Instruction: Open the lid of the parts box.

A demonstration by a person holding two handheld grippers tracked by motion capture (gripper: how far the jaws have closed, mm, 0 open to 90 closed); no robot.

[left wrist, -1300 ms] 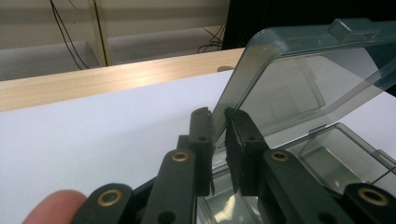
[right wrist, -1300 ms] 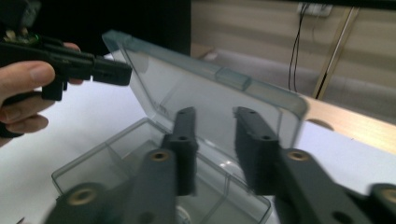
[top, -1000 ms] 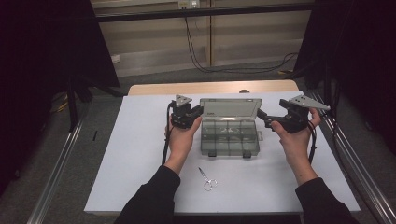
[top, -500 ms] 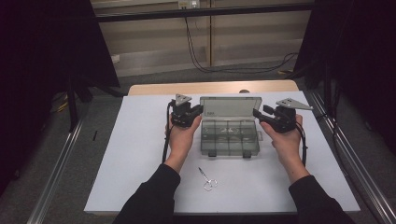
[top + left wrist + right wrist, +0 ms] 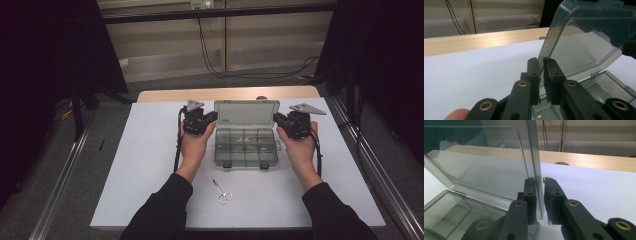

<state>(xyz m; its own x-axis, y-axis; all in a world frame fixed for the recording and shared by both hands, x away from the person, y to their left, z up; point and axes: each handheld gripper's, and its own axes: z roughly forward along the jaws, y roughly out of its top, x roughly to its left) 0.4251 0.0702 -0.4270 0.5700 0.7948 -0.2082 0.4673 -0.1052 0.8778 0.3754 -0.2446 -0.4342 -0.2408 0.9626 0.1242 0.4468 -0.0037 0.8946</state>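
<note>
1. Two grippers had the clear organizer box's [image 5: 246,145] raised lid [image 5: 246,113] by its side edges mid-table, past the small scissors [image 5: 222,192].
2. Left gripper [image 5: 541,65] was pinched tight on the lid; right gripper [image 5: 539,185] had just been closing around its edge.
3. Risk: uneven pulling could've twisted the hinge or dragged the box.
4. Earlier, the right gripper sat wide open, farther out.

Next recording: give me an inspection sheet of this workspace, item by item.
Surface: white table top on a wooden table.
Job's things: clear compartment box, its lid standing open.
Clutter: small scissors near the front edge.
Grippers: left tool shut on the lid's left edge; right tool has just closed onto its right edge.
Cables: black cable trailing from the left tool; more on the floor behind.
Surroundings: dark curtains, metal rails.
</note>
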